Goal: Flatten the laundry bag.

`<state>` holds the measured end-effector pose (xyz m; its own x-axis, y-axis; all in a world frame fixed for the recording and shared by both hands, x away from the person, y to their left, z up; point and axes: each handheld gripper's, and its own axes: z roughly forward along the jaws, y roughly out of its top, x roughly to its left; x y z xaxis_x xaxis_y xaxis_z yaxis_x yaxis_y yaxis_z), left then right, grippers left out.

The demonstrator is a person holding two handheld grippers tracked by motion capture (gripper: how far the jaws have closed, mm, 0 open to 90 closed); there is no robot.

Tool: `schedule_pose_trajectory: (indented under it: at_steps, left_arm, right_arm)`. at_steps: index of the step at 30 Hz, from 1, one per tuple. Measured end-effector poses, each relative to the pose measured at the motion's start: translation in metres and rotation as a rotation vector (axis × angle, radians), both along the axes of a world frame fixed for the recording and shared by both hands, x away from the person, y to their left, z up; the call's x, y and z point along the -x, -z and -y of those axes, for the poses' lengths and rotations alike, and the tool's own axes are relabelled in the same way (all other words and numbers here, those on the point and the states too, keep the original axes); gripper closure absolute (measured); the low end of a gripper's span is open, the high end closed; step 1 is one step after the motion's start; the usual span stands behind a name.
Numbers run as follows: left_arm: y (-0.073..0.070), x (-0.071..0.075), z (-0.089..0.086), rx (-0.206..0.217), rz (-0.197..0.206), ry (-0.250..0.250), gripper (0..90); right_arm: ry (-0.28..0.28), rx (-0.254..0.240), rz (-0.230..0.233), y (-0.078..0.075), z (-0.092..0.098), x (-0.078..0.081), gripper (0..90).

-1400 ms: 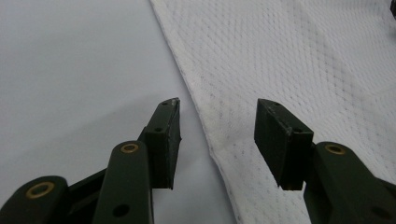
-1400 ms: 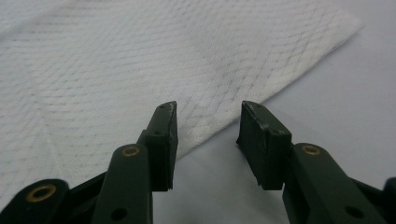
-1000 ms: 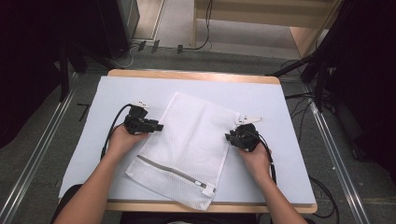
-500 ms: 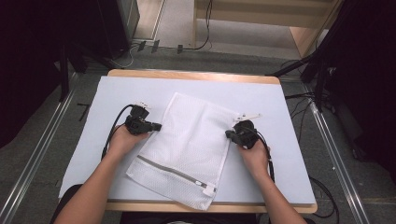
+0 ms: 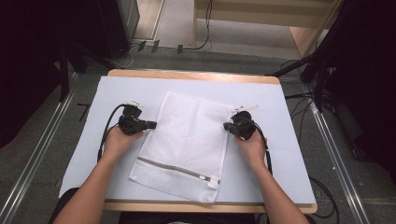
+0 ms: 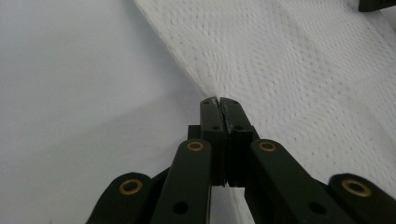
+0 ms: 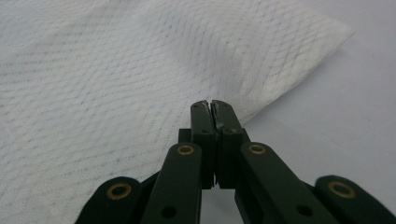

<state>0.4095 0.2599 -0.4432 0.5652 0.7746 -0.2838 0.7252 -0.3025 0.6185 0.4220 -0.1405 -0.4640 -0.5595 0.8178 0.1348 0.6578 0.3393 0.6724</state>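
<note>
A white mesh laundry bag (image 5: pixel 187 140) lies flat on the pale mat, with its grey zipper (image 5: pixel 173 168) near the front end. My left gripper (image 5: pixel 154 124) is at the bag's left edge. In the left gripper view, my left gripper (image 6: pixel 219 100) has its jaws together on the bag (image 6: pixel 289 60), whose mesh puckers at the tips. My right gripper (image 5: pixel 225 126) is at the bag's right edge, near the far right corner. My right gripper (image 7: pixel 212 103) is likewise shut on the bag (image 7: pixel 116 70), pinching its hem.
The pale mat (image 5: pixel 289 154) covers a wooden table (image 5: pixel 187 74) with bare margins on both sides of the bag. Metal rails (image 5: pixel 336 154) run along the floor at left and right. Cables (image 5: pixel 322 196) trail from the grippers off the table.
The right gripper has shifted slightly away from me along the bag's right edge. Both grippers' jaws have closed onto the bag's edges. The left hand has hardly moved.
</note>
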Motion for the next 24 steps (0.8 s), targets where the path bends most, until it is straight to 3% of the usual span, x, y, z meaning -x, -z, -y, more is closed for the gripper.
schedule_pose_trajectory:
  at_steps: [2,5,14,24]
  left_arm:
    - [-0.001,0.003,-0.003,0.009,0.0,-0.012,90.0]
    - [-0.001,0.005,-0.008,0.041,-0.035,-0.049,90.0]
    - [-0.001,0.014,-0.015,0.032,-0.012,-0.074,90.0]
    - [0.004,-0.005,-0.014,0.029,0.009,-0.13,90.0]
  right_arm:
    - [-0.002,-0.001,-0.015,-0.001,-0.001,-0.005,90.0]
    - [-0.004,-0.011,-0.017,-0.002,-0.003,-0.011,90.0]
    - [-0.028,-0.011,-0.033,-0.002,-0.012,-0.028,90.0]
    - [-0.021,-0.006,-0.019,-0.004,-0.018,-0.049,90.0]
